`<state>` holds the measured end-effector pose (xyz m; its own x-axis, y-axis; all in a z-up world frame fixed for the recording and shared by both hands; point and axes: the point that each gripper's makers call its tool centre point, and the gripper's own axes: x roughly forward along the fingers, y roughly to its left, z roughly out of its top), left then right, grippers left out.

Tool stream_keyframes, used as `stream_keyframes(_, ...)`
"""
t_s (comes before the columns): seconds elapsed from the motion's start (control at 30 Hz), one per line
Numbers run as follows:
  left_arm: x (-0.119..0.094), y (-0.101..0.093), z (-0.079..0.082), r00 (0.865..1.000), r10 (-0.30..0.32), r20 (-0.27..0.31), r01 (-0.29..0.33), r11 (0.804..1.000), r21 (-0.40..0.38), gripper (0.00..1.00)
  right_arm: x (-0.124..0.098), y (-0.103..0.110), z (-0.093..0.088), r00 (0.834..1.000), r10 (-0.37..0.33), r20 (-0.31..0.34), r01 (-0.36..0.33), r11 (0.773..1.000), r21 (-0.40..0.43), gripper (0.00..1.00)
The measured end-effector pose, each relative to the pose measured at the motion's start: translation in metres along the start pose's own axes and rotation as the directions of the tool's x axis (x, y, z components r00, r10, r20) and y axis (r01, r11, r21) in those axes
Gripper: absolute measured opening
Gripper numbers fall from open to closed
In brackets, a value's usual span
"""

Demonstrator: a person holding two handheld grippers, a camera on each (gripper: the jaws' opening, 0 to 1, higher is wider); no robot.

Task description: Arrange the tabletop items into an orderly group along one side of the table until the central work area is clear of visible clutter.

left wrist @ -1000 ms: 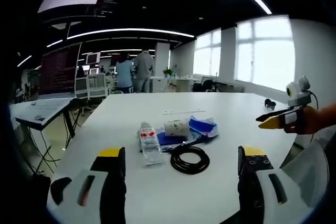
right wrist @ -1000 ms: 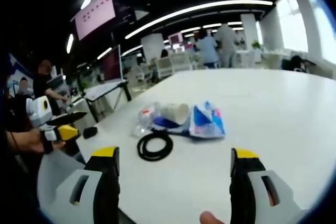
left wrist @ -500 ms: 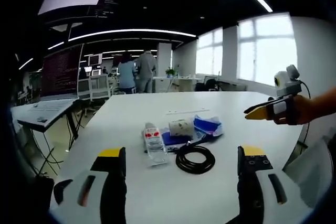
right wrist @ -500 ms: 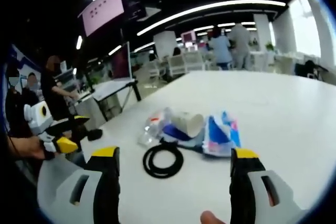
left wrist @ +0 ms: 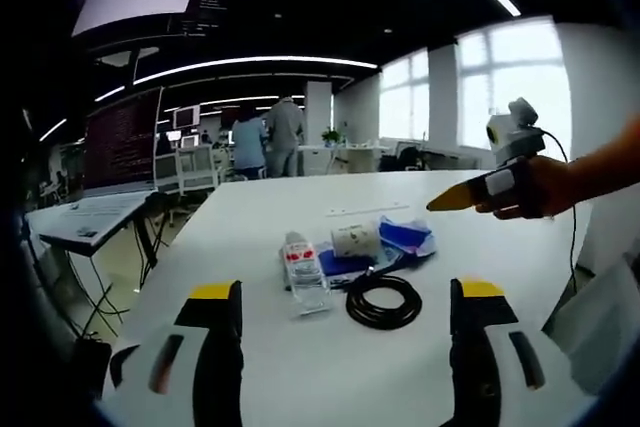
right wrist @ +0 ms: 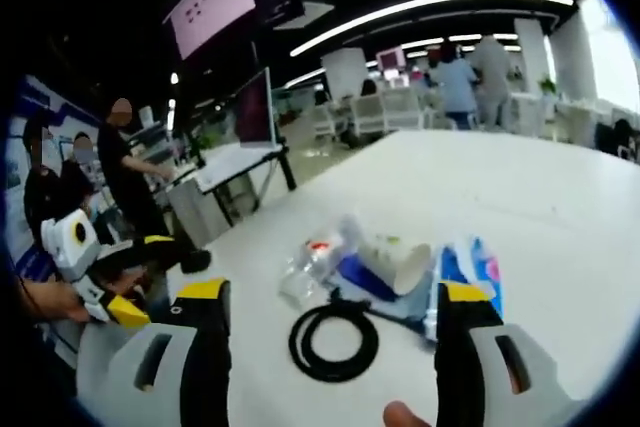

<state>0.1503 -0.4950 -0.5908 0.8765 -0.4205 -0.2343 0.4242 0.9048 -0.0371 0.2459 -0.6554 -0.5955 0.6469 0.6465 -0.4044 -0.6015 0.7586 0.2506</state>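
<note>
Left gripper (left wrist: 340,297): held low over the near edge of the white table (left wrist: 250,227), level and pointing across it; jaws stood wide apart, nothing between them.
Right gripper (right wrist: 325,297): also low and pointing forward, jaws wide and empty; in the left gripper view it (left wrist: 470,193) hovered above the table, beyond the right jaw, gripped by a hand (left wrist: 540,187).
Water bottle (left wrist: 303,269): lay flat ahead of the jaws, long axis running away from the left gripper.
Black cable (left wrist: 383,302): coiled in a flat ring just right of the bottle, nearest the jaws.
Paper cup (left wrist: 355,239): on its side behind the coil; in the right gripper view its mouth (right wrist: 410,265) faced down-right.
Blue packet (left wrist: 405,235): just beyond the cup, touching it.
</note>
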Motion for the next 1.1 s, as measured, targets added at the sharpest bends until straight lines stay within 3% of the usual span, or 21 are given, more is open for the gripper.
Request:
stream_keyframes(0.7,0.002,-0.005,-0.007,1.0,0.006,-0.027,-0.003,0.991,0.134,0.78,0.117,0.023,0.034,0.988,0.138,-0.074,-0.137,0.99,0.018,0.79)
stream_keyframes(1.0,0.003,-0.003,-0.007,1.0,0.011,-0.026,-0.006,0.988,0.154,0.78,0.167,0.023,0.022,0.974,0.157,-0.163,-0.154,0.988,0.031,0.75)
stream_keyframes(1.1,0.003,-0.005,-0.008,1.0,0.007,-0.029,-0.003,0.986,0.167,0.78,0.182,0.02,0.016,0.971,0.139,-0.195,-0.132,0.99,0.047,0.74)
